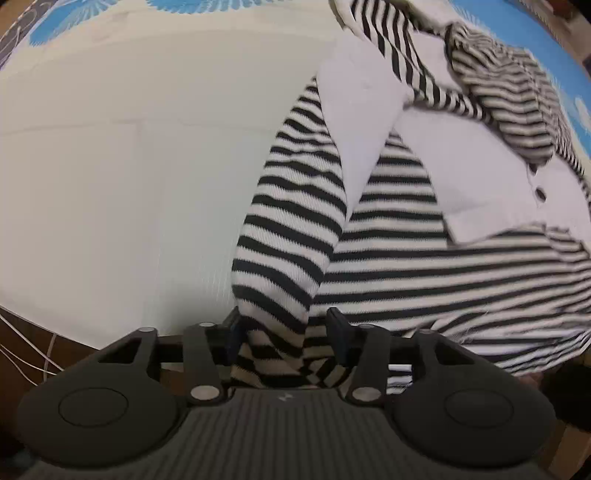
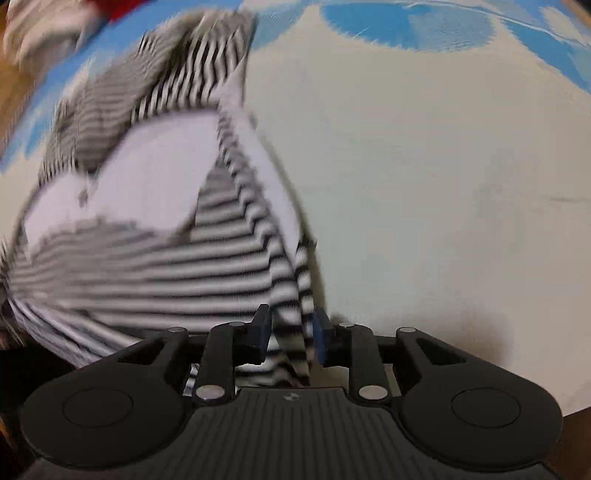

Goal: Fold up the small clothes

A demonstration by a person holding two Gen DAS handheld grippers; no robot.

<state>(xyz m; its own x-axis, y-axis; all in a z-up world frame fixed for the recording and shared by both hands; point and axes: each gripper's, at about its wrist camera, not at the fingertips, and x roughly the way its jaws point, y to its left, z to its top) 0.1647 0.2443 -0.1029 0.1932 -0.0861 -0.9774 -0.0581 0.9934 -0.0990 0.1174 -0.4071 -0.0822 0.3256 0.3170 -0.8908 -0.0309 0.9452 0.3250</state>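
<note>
In the left wrist view, loose white cords [image 1: 33, 354] trail over a brown floor at the far left edge. Next comes the pale cloth [image 1: 122, 173] with a blue pattern along its far border, spread flat. Right of the middle lies the striped top [image 1: 424, 266], black and white with a white collar [image 1: 480, 173] and a dark button [image 1: 540, 194] on it (the far sleeve is bunched up near the top right). One sleeve [image 1: 291, 221] runs down towards the camera and passes between the fingers of the left gripper [image 1: 284, 332]; the jaws stand part-way closed with the striped fabric between them, though the gap looks wider than the cloth at the tips.

In the right wrist view, much blurred, a red and white heap [image 2: 74, 14] sits at the top left corner. The same striped top [image 2: 147, 251] fills the left half, collar [image 2: 140, 173] showing. A narrow striped edge [image 2: 291, 295] of it drops into the right gripper [image 2: 291, 328], whose jaws are drawn close and pinch that fabric. To the right the pale cloth [image 2: 443, 184] stretches out, blue shapes at its far side.
</note>
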